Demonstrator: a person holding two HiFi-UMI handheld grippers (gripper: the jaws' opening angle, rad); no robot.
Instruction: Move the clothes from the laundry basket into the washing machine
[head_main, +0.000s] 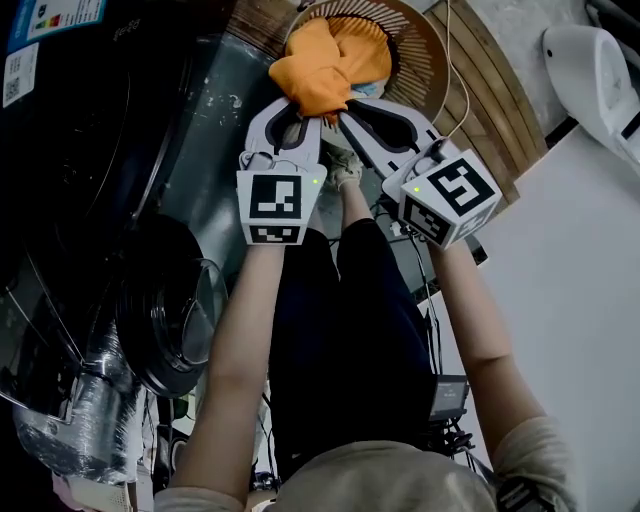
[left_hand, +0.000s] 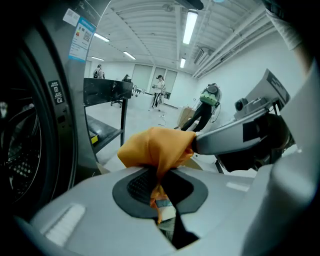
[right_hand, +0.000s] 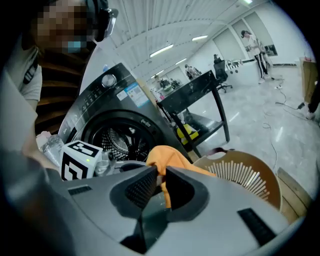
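Note:
An orange garment (head_main: 322, 68) hangs bunched over the round brown laundry basket (head_main: 425, 55) at the top of the head view. My left gripper (head_main: 308, 118) is shut on the orange garment (left_hand: 156, 150), its pads pinching a fold. My right gripper (head_main: 343, 118) is shut on the same garment (right_hand: 167, 159) from the other side, and its jaw reaches across the left gripper view. The washing machine (head_main: 90, 150) stands at the left, with its round door (head_main: 170, 320) swung open. Its dark drum (right_hand: 117, 137) shows behind the right gripper.
A black table frame (left_hand: 107, 102) stands beyond the machine. The person's legs (head_main: 340, 300) are below the grippers. A white appliance (head_main: 595, 70) sits at the upper right. Cables (head_main: 430, 310) trail on the floor by the right arm. People stand far off (left_hand: 159, 90) in the hall.

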